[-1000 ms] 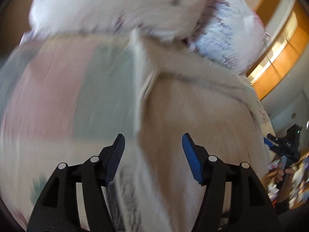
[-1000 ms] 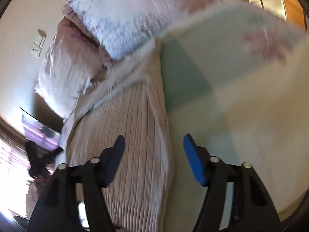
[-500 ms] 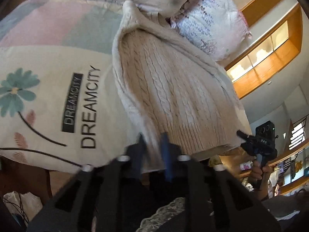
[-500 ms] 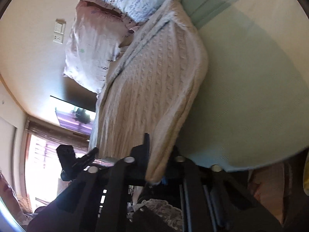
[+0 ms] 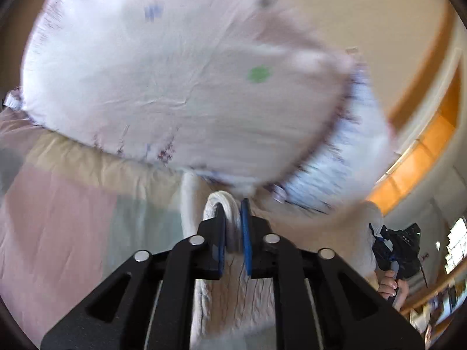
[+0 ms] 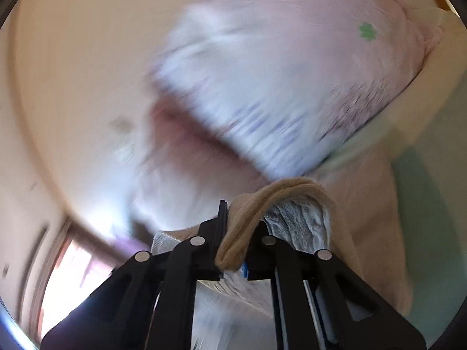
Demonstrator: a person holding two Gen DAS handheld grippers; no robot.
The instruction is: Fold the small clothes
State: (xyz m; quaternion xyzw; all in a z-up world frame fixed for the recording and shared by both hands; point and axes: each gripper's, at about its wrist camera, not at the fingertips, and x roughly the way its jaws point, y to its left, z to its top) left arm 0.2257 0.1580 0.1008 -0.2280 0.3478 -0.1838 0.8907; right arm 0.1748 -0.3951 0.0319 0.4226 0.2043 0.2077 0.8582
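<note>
A cream cable-knit sweater (image 5: 233,297) lies on the bed and is lifted at its hem. My left gripper (image 5: 233,234) is shut on a fold of the sweater's edge, which bulges up between the blue pads. My right gripper (image 6: 233,242) is shut on the other hem corner of the sweater (image 6: 294,224), whose ribbed edge drapes over the fingers. In the left wrist view the right gripper (image 5: 394,248) shows far right in a hand. Both views are blurred.
A large white-pink pillow (image 5: 175,73) fills the top of the left view, with a blue-patterned pillow (image 5: 350,151) beside it. The pastel patchwork bedspread (image 5: 58,218) lies left. In the right view the pillows (image 6: 292,73) sit ahead, and a beige wall (image 6: 73,73) is left.
Both grippers went from open over the sweater to shut on its hem, then carried the hem forward toward the pillows, so the pillows now loom close.
</note>
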